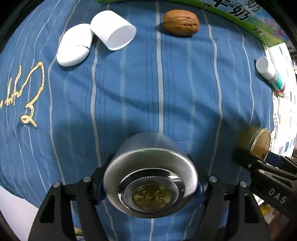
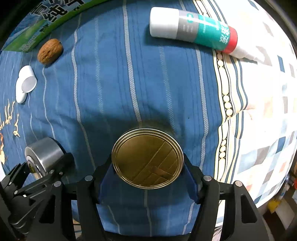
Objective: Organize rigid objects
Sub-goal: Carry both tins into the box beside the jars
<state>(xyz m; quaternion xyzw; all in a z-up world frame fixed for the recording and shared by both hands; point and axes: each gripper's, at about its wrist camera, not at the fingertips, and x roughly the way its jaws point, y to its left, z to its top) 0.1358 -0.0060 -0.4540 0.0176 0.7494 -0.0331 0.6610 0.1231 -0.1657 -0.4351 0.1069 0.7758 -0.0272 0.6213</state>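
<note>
My left gripper (image 1: 149, 182) is shut on a silver metal cylinder (image 1: 150, 178) with a gold emblem on its end, held over the blue striped cloth (image 1: 141, 89). My right gripper (image 2: 148, 167) is shut on a round gold tin (image 2: 147, 158). Each shows in the other view: the tin (image 1: 259, 142) at right, the cylinder (image 2: 43, 154) at lower left. A walnut (image 1: 181, 22), a white tube (image 1: 113, 29), a white capsule case (image 1: 75, 45) and a white-capped teal and red bottle (image 1: 270, 74) lie on the cloth.
A green and blue printed carton (image 1: 246, 16) lies along the far edge. The bottle (image 2: 193, 29) rests at the border between the blue cloth and a patterned white quilt (image 2: 263, 103). The walnut (image 2: 50, 51) and white pieces (image 2: 26, 83) lie far left.
</note>
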